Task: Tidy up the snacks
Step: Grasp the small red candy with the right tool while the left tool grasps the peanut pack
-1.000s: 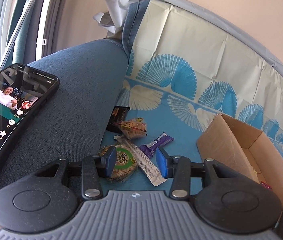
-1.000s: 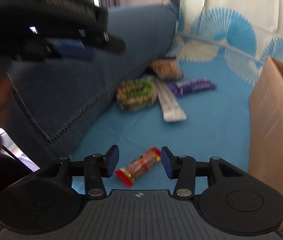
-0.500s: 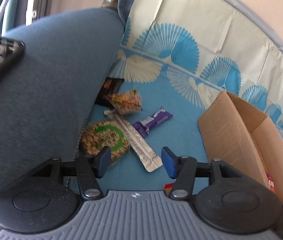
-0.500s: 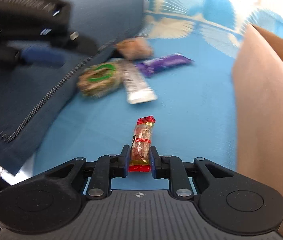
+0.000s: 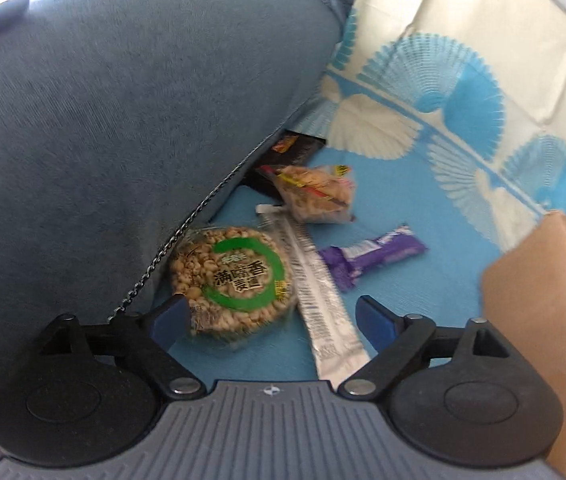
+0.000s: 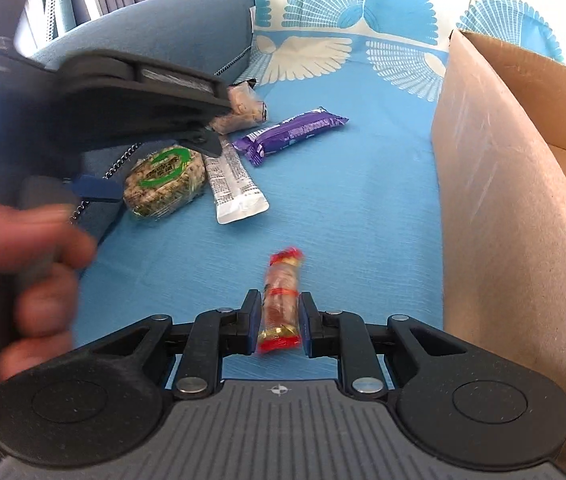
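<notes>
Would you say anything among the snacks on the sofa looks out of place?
Yes: a black packet is wedged partly under the blue cushion, half hidden, unlike the other snacks lying open on the cover.

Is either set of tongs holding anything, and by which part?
Right tongs pinch the red-ended clear-wrapped snack bar near its lower end. Left tongs, opening, hold nothing.

The sofa arm (image 5: 131,112) is matt blue woven cloth, kinda fuzzy. The printed sheet (image 6: 347,184) looks thin and creased, slightly crinkly. The cardboard box (image 6: 495,184) is plain brown, scuffed. The round rice cake (image 5: 233,276) and red snack bar (image 6: 281,296) sit in glossy clear plastic; the purple bar (image 6: 291,132) wrapper's shiny too.
</notes>
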The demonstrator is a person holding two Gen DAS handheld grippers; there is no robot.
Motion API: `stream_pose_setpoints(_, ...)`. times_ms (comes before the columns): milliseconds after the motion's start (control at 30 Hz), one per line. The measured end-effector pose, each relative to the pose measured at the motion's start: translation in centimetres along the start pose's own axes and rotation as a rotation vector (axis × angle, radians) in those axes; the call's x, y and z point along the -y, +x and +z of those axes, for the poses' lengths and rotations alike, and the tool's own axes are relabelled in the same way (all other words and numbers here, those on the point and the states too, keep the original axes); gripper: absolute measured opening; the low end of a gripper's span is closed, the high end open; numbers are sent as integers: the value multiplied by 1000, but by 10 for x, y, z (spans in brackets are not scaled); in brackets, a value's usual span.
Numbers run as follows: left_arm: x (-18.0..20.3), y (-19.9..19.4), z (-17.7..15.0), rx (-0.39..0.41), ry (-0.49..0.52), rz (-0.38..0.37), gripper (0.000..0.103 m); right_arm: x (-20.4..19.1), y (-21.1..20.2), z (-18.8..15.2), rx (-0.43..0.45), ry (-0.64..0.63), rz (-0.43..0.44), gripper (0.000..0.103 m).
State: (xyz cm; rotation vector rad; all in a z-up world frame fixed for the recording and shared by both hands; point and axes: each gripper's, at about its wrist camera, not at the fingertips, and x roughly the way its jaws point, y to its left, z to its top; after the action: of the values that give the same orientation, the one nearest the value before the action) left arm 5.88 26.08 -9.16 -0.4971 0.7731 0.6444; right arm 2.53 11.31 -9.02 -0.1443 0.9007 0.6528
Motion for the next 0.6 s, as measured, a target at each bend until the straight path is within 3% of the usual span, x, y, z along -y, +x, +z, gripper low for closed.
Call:
stream_pose_setpoints(167, 9, 16, 1, 17, 17, 67, 102, 3, 5, 2, -29, 5, -5, 22)
stream_pose_setpoints(467, 18, 34, -1, 37, 66, 169, 102, 5, 20, 6, -65, 14, -32, 26)
stream_pose_setpoints(600, 21, 36, -4, 60, 65, 222, 99, 7, 21, 7, -58, 18, -42, 21)
